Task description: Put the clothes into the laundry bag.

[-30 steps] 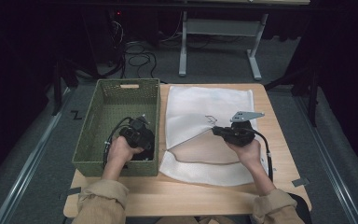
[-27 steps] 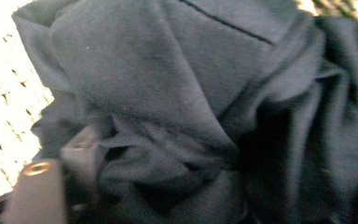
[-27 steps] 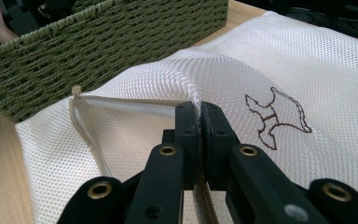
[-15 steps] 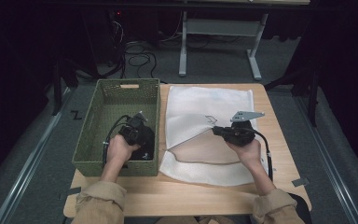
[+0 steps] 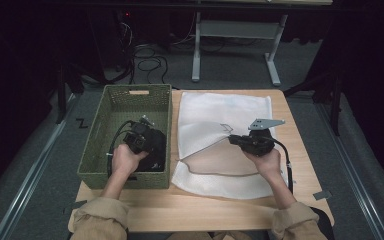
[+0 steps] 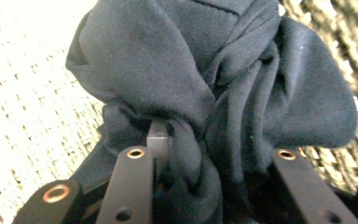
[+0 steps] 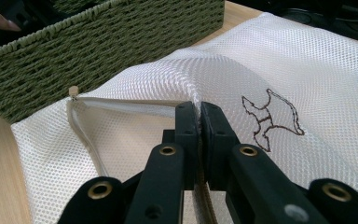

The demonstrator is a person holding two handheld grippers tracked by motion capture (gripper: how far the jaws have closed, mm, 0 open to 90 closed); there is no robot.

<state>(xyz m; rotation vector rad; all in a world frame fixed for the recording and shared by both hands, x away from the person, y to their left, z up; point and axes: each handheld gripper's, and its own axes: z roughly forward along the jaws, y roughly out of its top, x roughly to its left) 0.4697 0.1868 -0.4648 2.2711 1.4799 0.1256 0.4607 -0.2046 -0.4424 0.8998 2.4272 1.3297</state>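
In the high view my left gripper (image 5: 142, 137) is down in the green woven basket (image 5: 130, 91), on a dark garment (image 5: 156, 151). Its jaws have just been closing, and the left gripper view has the left gripper (image 6: 219, 149) shut on a bunched fold of that dark garment (image 6: 168, 60). A white mesh laundry bag (image 5: 220, 107) lies on the table to the right of the basket. My right gripper (image 5: 232, 138) is shut on the upper edge of the bag's opening and holds it raised. In the right gripper view the right gripper (image 7: 199, 112) pinches the mesh bag (image 7: 284, 60) beside its zipper (image 7: 81, 126).
The basket's wall (image 7: 98, 51) stands close to the left of the bag's opening. Bare wooden table (image 5: 205, 210) lies in front of the bag and the basket. Beyond the table are a grey floor, cables and a metal stand (image 5: 230, 30).
My left gripper has closed on the dark garment and risen a little inside the basket. The right gripper and the bag's edge have stayed where they were.
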